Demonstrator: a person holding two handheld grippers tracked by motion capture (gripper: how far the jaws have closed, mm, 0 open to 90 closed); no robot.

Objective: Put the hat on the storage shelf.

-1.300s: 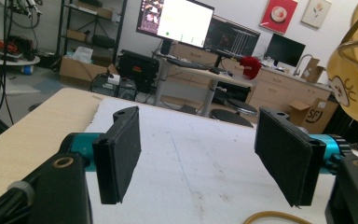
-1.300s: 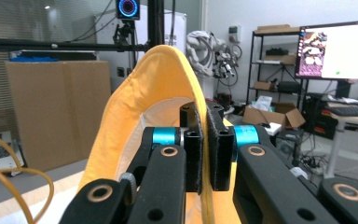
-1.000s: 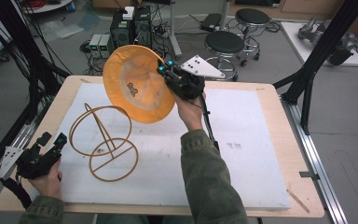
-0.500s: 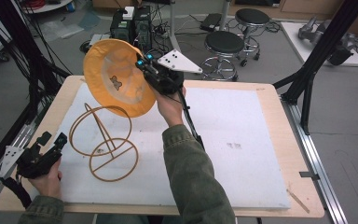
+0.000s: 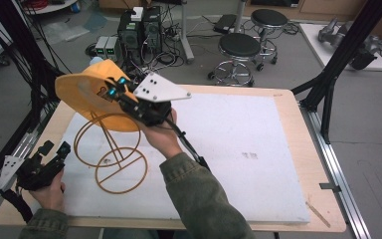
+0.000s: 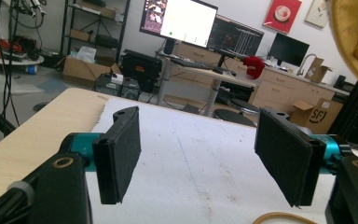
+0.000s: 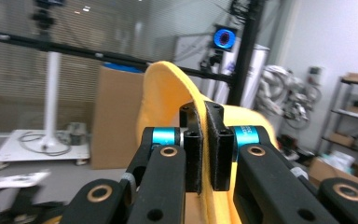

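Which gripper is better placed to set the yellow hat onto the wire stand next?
Right. The right gripper is shut on the yellow hat, directly over the wire stand. The left gripper rests open beside the stand's base, holding nothing.

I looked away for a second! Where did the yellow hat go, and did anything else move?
The right gripper, shut on the hat, carried it left across the table and tipped it over the top of the wire stand. It was not let go. The left gripper stayed open at the table's near-left corner, and the stand stayed put.
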